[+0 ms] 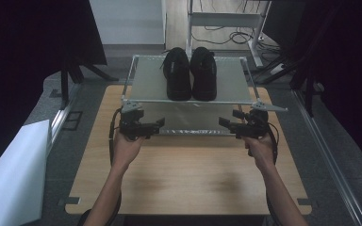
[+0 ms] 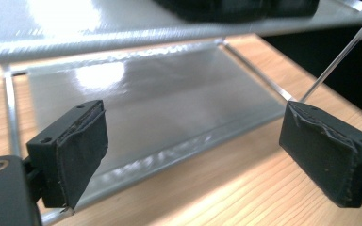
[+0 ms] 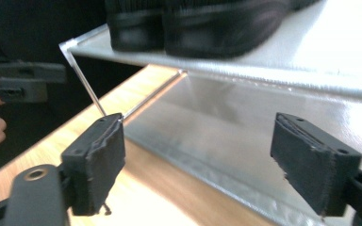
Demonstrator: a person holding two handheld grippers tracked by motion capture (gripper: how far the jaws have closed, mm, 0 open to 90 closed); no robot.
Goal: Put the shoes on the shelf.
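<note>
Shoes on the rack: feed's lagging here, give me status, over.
Left gripper open, right gripper open, both empty at rack front. Shoes side by side on top shelf. Lower shelf bare; nothing blocking.

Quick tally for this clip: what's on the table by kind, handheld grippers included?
Black shoes: 2 (left shoe, right shoe)
Two-tier metal shoe rack: 1
Handheld grippers: 2 (left gripper, right gripper)
Total: 5

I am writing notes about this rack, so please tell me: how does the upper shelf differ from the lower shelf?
The upper shelf carries a pair of black shoes; the lower shelf is bare. The upper shelf is raised on thin rods; the lower shelf lies just above the wooden table. The open left gripper and right gripper are level with the lower shelf, not the upper. Both shelves are grey, shiny sheets in metal frames.
</note>
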